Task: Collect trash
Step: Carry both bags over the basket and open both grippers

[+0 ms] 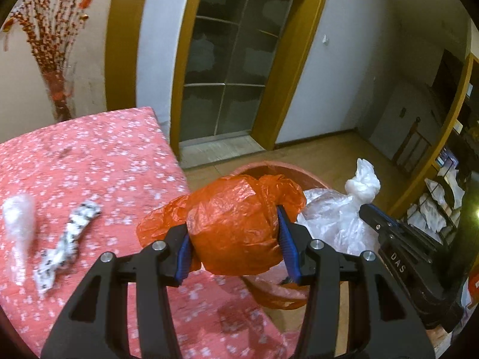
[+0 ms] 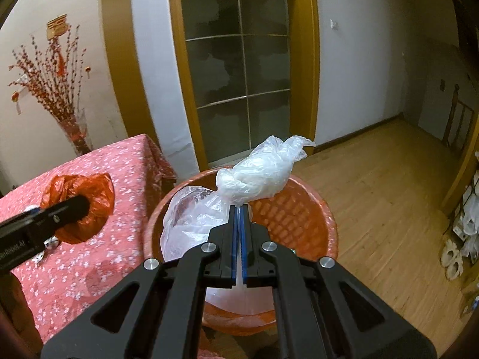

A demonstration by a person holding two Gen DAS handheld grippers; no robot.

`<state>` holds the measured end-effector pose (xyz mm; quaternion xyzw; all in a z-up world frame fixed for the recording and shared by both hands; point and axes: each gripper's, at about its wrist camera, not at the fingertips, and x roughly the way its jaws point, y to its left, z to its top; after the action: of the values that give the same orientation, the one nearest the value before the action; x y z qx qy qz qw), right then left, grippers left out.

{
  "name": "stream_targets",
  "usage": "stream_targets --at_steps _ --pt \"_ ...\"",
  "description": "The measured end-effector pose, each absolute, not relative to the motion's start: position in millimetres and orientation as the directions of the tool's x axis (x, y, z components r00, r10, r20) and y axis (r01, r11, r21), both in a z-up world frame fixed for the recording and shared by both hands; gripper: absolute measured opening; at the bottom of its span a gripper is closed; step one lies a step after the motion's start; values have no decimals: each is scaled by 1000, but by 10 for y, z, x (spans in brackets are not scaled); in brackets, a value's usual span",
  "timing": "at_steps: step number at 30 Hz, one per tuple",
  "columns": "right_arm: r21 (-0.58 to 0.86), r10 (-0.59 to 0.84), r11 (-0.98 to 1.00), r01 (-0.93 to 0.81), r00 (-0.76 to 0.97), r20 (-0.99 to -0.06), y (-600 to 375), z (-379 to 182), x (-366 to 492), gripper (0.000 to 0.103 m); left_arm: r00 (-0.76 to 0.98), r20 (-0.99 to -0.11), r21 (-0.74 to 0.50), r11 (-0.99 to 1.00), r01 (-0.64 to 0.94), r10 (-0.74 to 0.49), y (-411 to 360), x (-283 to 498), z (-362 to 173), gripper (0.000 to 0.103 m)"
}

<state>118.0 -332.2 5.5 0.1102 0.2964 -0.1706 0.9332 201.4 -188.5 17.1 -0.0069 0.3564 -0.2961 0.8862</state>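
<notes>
Left tongs [image 1: 236,242] clamp a bulging, crinkled orange bag [image 1: 233,224].

The left gripper [image 1: 235,239] points down a bit, squeezing an orange bag [image 1: 236,224] between its blue pads. The right gripper [image 2: 239,209], at its 3 o'clock, is pinched tight (on a clear bag [image 2: 257,176]).

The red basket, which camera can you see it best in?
The right wrist view. There the red basket shows its round rim and holey wall, with the clear bag held over it by the right claw. In the left wrist view only a bit of rim peeks out behind the orange bag.
</notes>
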Motion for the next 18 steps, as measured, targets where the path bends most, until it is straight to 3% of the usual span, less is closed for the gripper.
stream_targets --at_steps 11,18 --pt "116 -272 898 424 744 -611 -3609 -66 1241 2 506 -666 -233 797 557 -548 -2326 2177 -67 49" --pt "148 -241 900 410 751 -615 -3713 -92 1315 3 474 -695 -242 796 555 -541 -2461 2285 -221 56"
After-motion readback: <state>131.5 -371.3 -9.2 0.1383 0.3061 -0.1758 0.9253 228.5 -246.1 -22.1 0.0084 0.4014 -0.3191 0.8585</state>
